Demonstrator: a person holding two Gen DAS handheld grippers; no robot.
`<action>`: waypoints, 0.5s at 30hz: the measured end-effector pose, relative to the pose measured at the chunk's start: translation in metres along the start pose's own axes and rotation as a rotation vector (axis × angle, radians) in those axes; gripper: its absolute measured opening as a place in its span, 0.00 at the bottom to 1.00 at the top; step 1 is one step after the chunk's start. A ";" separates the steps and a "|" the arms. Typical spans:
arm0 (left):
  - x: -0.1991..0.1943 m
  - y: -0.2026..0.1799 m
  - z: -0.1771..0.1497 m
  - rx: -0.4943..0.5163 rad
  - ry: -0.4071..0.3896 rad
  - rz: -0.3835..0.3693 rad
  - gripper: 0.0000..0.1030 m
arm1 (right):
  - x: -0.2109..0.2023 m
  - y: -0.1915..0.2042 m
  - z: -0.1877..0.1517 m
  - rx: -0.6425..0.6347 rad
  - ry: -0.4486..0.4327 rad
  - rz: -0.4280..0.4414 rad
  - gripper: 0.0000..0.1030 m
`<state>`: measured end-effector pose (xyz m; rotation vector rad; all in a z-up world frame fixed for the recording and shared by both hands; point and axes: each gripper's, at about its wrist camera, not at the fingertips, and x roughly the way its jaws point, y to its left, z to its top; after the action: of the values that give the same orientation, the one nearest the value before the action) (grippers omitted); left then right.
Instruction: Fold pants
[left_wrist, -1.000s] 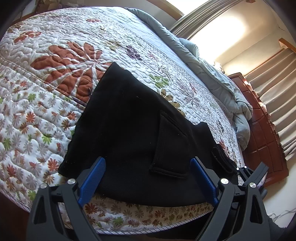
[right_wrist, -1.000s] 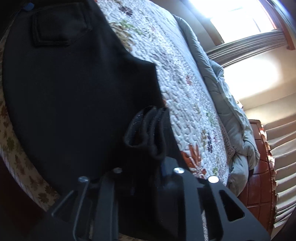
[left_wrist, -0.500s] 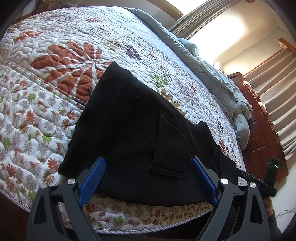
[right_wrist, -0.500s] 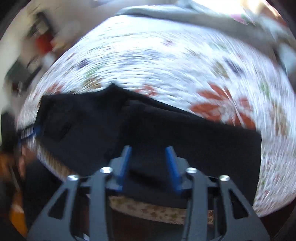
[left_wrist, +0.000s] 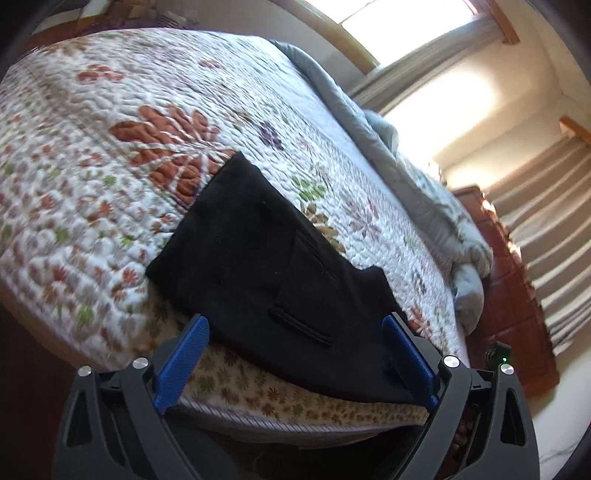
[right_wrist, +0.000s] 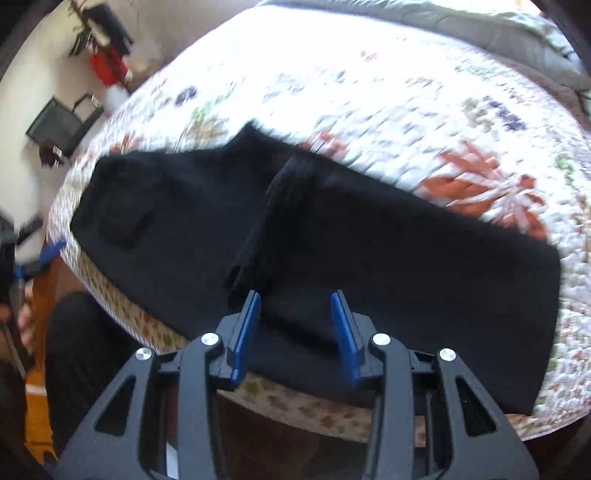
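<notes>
jaws opening (right gripper (right_wrist: 297, 325)) over black pants (right_wrist: 369, 236).

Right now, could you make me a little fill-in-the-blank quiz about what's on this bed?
1. The pants are coloured ____.
2. They lie on a floral ____.
3. The pads of the right tool are coloured ____.
4. Along the bed's far side lies a bunched grey ____.

Missing words: black; quilt; blue; blanket
</notes>
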<state>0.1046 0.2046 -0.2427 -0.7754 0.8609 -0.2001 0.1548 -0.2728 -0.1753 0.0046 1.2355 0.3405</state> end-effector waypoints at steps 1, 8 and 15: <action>-0.003 0.005 -0.001 -0.040 -0.014 -0.013 0.93 | -0.006 -0.006 0.004 0.016 -0.008 0.011 0.40; 0.002 0.076 -0.002 -0.548 -0.072 -0.157 0.93 | -0.014 0.010 0.068 -0.065 0.047 0.234 0.54; 0.031 0.078 0.012 -0.544 -0.039 -0.094 0.93 | 0.016 0.113 0.128 -0.379 0.165 0.335 0.67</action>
<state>0.1223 0.2524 -0.3100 -1.3248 0.8514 -0.0294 0.2491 -0.1387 -0.1257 -0.1467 1.3172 0.8775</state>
